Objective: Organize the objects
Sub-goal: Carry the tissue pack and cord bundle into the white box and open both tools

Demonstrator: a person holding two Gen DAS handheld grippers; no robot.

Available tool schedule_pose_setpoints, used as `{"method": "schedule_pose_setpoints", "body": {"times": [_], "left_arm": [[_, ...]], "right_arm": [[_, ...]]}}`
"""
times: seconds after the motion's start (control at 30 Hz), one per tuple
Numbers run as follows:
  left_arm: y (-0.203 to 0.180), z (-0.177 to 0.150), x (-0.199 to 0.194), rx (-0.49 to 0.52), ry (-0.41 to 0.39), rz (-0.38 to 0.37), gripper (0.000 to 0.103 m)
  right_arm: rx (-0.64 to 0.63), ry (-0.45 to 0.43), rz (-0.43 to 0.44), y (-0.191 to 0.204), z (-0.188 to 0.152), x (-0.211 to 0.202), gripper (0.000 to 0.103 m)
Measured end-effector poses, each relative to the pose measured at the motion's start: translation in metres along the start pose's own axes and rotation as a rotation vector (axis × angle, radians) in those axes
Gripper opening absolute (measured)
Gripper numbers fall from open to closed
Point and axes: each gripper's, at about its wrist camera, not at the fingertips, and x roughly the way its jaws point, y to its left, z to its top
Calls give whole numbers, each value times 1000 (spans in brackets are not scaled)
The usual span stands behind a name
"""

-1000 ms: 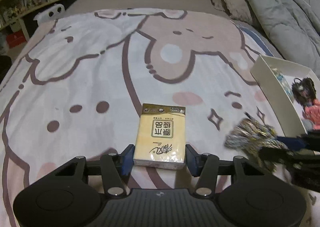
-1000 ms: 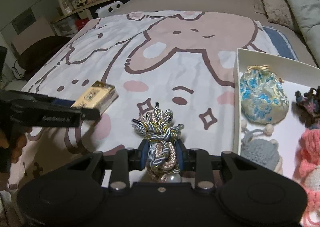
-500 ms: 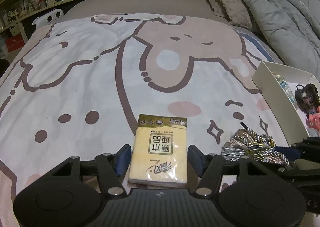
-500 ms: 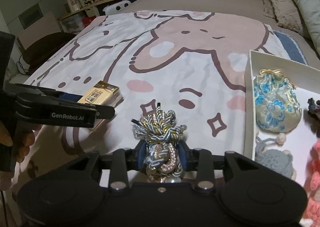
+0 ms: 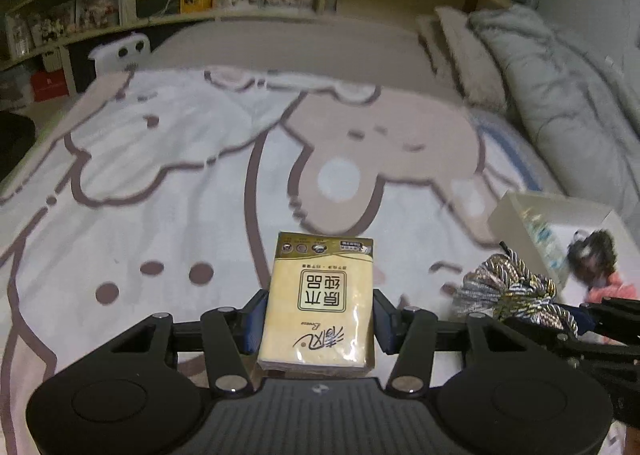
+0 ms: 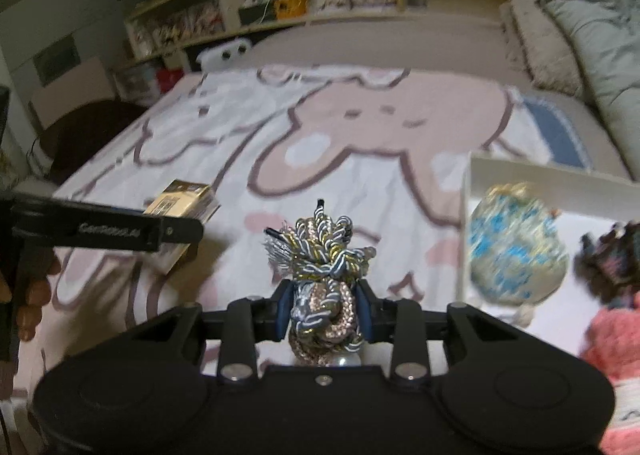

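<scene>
**Both grippers clamped, held side by side**

The left gripper [image 5: 318, 325] points forward and downward, its blue pads pressed against the two long sides of a tissue pack [image 5: 320, 303]; its jaws have just been closing onto it. The right gripper [image 6: 324, 313] points the same way, jaws squeezed tight on a braided cord bundle [image 6: 322, 275]. In the right wrist view the left gripper's finger reaches in from the left edge, and the hand's fingers [image 6: 30, 295] wrap its handle.

Matte black left gripper [image 5: 318, 325] and right gripper [image 6: 324, 309], blue-padded fingers [image 5: 256, 319], silver screws, white lettering.
</scene>
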Motion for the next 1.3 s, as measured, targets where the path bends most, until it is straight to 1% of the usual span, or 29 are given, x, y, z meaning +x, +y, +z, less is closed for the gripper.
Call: {"method": "schedule_pose_setpoints", "body": {"times": [0.2,0.3,0.43,0.63,0.77,1.0,1.3], "left_arm": [[-8,8,-21,-23,-57,-14,53],[-11,12,-30,-32,-84,-22,53],[-14,16,-39,-59,-102,-25,53],[-32,21,-45,-74,-117,-41,53],[-56,29,-46,-76,-129,-79,53],[-114,46,-37,-52,-151,-168,53],[-190,53,-8,-8,-121,-265,53]], "right_arm": [[39,-71,-41,-10,16,-24,34],[39,-96,-65,-14,20,-36,34],[33,-119,-84,-20,25,-51,34],[23,-164,-117,-33,29,-74,34],[26,-188,-152,-51,30,-90,34],[104,-213,-241,-103,29,-110,34],[183,-216,-333,-160,22,-111,34]]}}
